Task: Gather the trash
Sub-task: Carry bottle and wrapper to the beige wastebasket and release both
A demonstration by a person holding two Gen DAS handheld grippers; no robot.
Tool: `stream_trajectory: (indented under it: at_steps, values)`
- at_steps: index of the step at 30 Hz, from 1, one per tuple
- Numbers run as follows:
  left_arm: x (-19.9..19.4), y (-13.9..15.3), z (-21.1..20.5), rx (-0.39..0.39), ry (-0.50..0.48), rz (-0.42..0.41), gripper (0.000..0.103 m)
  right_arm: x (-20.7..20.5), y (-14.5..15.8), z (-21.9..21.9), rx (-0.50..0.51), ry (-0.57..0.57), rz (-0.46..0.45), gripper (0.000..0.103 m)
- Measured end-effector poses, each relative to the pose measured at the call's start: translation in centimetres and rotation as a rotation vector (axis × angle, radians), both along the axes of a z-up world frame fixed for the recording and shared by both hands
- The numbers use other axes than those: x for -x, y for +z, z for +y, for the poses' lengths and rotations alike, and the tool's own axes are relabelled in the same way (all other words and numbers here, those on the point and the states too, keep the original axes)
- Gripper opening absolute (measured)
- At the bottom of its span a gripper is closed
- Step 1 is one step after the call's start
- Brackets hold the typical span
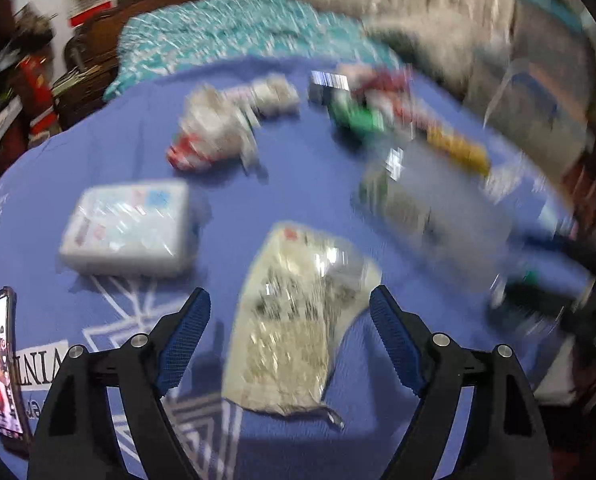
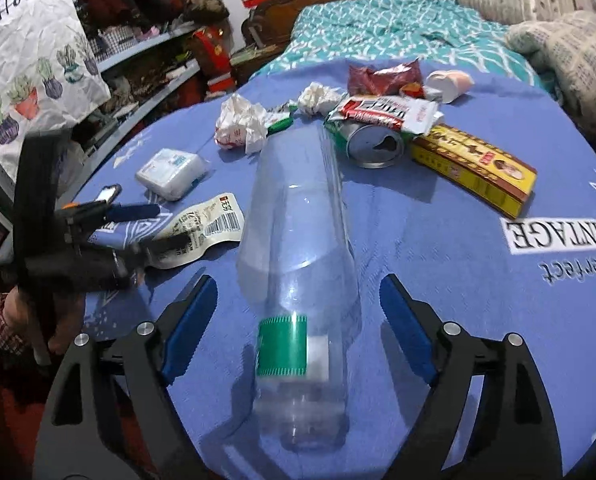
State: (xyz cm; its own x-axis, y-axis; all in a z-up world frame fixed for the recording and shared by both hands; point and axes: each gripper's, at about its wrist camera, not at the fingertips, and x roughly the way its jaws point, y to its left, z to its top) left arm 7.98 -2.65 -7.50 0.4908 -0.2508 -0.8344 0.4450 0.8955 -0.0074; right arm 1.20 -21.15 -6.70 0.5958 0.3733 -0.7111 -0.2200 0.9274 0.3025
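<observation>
Right gripper (image 2: pixel 298 304) spread wide over a clear plastic bottle (image 2: pixel 298 248) lying on the blue-clothed desk (image 2: pixel 437 248), bottle running from 6 toward 12 o'clock between the blue pads, touching neither. Green label band (image 2: pixel 282 346) near the close end. At 1 o'clock beyond it, a dented can (image 2: pixel 373 146), a red-and-white wrapper (image 2: pixel 381 112) and a yellow box (image 2: pixel 473 168); crumpled paper (image 2: pixel 240 122) at 11 o'clock.

Left gripper (image 1: pixel 290 312) also wide apart, holding nothing, with a flat clear wrapper (image 1: pixel 294 320) lying on the desk between its pads. White tissue pack (image 1: pixel 128 228) at 10 o'clock, phone (image 1: pixel 0 364) cut by the edge at 8 o'clock. Left view heavily smeared: right half hard to make out, bottle there only a pale blur, print on the wrapper unreadable.
</observation>
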Motion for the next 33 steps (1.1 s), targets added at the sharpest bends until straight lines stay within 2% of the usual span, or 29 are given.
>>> stream_trajectory:
  at_steps: [1,2,3,4,6,9,11,14,17,21,25,28,33]
  values:
    - [0.1,-1.0,-0.3,-0.032,-0.009,0.028,0.080,-0.4,-0.4,-0.1,-0.004,0.006,0.017,0.083]
    - [0.7,-1.3,-0.5,-0.051,-0.013,-0.013,0.080,-1.0,-1.1,0.0,-0.014,0.011,0.053,0.072]
    - [1.0,-1.3,-0.5,-0.047,-0.018,-0.021,0.074,-1.3,-1.7,0.2,-0.025,0.021,0.082,0.066]
    - [1.3,-1.1,-0.4,-0.036,-0.021,-0.024,0.055,-1.4,-2.1,0.3,-0.031,0.028,0.095,0.066]
    - [1.5,-0.8,-0.1,-0.016,-0.027,-0.015,0.052,-1.0,-1.9,0.8,-0.027,0.053,0.079,0.066]
    - [1.6,-0.1,1.0,0.053,-0.008,0.016,0.050,0.4,-0.8,1.0,-0.086,0.096,0.038,0.065]
    - [1.7,0.8,1.8,0.142,-0.011,0.043,0.050,1.5,0.3,0.4,-0.159,0.118,0.012,0.065]
    - [1.9,3.3,2.3,0.245,-0.025,0.027,0.050,2.6,1.8,-1.3,-0.242,0.099,-0.031,0.065]
    - [1.9,5.1,1.2,0.308,-0.057,0.020,0.050,3.9,2.8,-3.4,-0.299,0.055,-0.079,0.065]
    - [0.9,7.2,-2.9,0.340,-0.144,0.023,0.051,5.5,3.5,-7.1,-0.344,-0.065,-0.148,0.065]
    - [0.0,8.8,-10.6,0.314,-0.297,0.004,0.051,7.6,2.2,-13.3,-0.427,-0.282,-0.171,0.065]
    - [-0.5,8.8,-16.4,0.304,-0.399,0.030,0.051,9.6,0.4,-18.1,-0.506,-0.462,-0.164,0.065]
    - [-1.3,6.7,-28.2,0.259,-0.570,0.092,0.051,12.9,-1.7,-25.7,-0.611,-0.739,-0.172,0.065]
